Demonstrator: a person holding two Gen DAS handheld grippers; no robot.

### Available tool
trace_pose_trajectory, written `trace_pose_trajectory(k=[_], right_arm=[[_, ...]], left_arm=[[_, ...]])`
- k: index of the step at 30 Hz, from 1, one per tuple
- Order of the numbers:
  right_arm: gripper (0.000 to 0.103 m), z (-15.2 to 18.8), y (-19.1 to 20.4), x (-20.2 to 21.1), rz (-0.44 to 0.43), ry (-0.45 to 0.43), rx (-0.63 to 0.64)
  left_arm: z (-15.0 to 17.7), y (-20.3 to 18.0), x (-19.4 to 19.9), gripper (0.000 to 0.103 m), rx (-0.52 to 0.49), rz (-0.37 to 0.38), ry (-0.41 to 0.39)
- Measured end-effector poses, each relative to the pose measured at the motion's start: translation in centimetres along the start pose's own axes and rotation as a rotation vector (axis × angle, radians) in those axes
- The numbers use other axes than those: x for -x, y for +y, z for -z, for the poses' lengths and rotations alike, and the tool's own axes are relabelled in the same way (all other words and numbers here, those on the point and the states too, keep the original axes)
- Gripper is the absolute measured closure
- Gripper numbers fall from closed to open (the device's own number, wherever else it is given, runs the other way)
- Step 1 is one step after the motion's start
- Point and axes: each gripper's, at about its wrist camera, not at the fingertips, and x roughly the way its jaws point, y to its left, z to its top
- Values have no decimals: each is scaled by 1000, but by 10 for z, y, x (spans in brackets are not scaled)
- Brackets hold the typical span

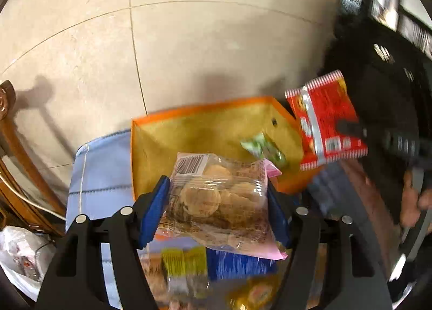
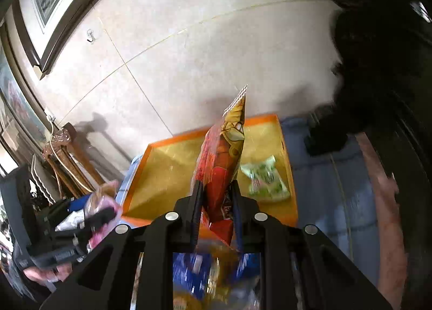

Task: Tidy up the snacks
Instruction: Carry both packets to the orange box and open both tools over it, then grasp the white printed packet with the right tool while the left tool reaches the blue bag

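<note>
My left gripper (image 1: pixel 218 202) is shut on a clear bag of round cookies (image 1: pixel 218 199) with a pink backing, held above a pile of snacks. My right gripper (image 2: pixel 217 191) is shut on a red snack packet (image 2: pixel 221 164) standing on edge; the packet also shows in the left wrist view (image 1: pixel 326 121). Ahead lies an orange-rimmed yellow fabric bin (image 1: pixel 189 132), also seen in the right wrist view (image 2: pixel 167 164). A green-and-white packet (image 1: pixel 263 148) lies inside it, toward the right side (image 2: pixel 266 179). The left gripper with its cookie bag shows at the left of the right wrist view (image 2: pixel 100 215).
Loose snack packets, blue (image 1: pixel 237 264) and yellow (image 1: pixel 183 258), lie blurred below the grippers. A light blue cloth (image 1: pixel 100 175) covers the surface under the bin. A wooden chair (image 1: pixel 19 153) and a white plastic bag (image 1: pixel 21 258) stand at left. Beige floor tiles lie beyond.
</note>
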Motion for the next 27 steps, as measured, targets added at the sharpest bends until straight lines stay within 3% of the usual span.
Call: trace_pose_trajectory(k=[1,2,3,5,9,12,14,18,23,27], right_arm=[[78,-8,-1,-4,-34,-1,12],[38,-13,-1,-10,-66,14,12],[6,-18,-2,-16,-54,40,7],[4,-17,-6,-13,15,31,1],[4,14,-32,17,52,1,-39],[4,65,-55,27,198,56,-31],[4,98,-70,24,249,121,-51],[4,151,-93,14,282,204,-127],[4,174,-95,-1,280,216,-100],[4,177,-96,-18,273,234,-128]], left_arm=[[-9,2,-2,35,20,28,-27],[-15,3,-3,31,29,47,-50],[-18,4,-5,5,32,37,-62],[-16,6,-5,4,40,-28,-59],[21,17,0,4,-3,-17,-16],[61,19,-3,4,-14,-43,38],[86,8,-11,4,-44,-19,67],[121,-29,-27,4,-138,-91,-2],[149,-70,-64,4,-320,-30,7],[156,-74,-84,4,-331,12,27]])
